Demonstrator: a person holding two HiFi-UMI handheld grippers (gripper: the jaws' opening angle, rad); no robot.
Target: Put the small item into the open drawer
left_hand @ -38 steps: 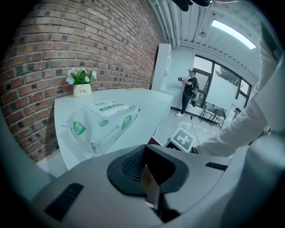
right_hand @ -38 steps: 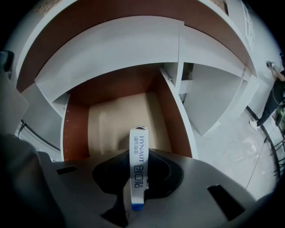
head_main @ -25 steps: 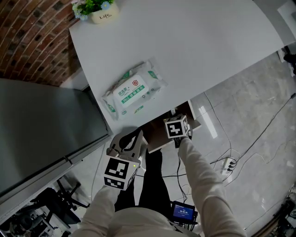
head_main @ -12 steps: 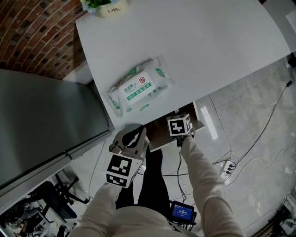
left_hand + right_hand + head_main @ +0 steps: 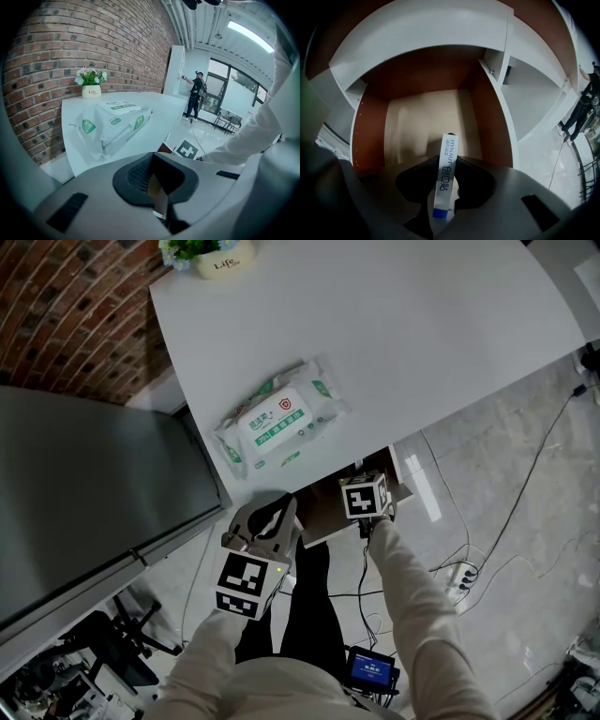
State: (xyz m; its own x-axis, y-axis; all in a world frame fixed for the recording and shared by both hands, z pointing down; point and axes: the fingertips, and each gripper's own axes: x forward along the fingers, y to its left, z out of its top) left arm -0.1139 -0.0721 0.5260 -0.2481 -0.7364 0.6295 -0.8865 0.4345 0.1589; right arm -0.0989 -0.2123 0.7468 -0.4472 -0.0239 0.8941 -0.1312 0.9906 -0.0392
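A small white box (image 5: 446, 171) with blue print stands on end between the pads of my right gripper (image 5: 446, 177). The jaws are opening, and both pads still touch the box's sides. This gripper points down into the open drawer (image 5: 422, 126), which has brown walls and a bare pale floor. In the head view the right gripper (image 5: 362, 491) hangs over the drawer (image 5: 323, 510) under the white table's (image 5: 394, 324) edge. My left gripper (image 5: 270, 519) is held lower left of the drawer, jaws together and empty; in its own view the left gripper (image 5: 157, 187) faces the tabletop.
A pack of wet wipes (image 5: 277, 425) lies on the table near the drawer side. A potted plant (image 5: 211, 254) stands at the far corner by the brick wall. A grey cabinet (image 5: 84, 493) is left; a power strip (image 5: 461, 573) and cables lie on the floor.
The right gripper stays over the drawer, shifted only slightly. The left gripper is almost where it was. The head view has moved a little.
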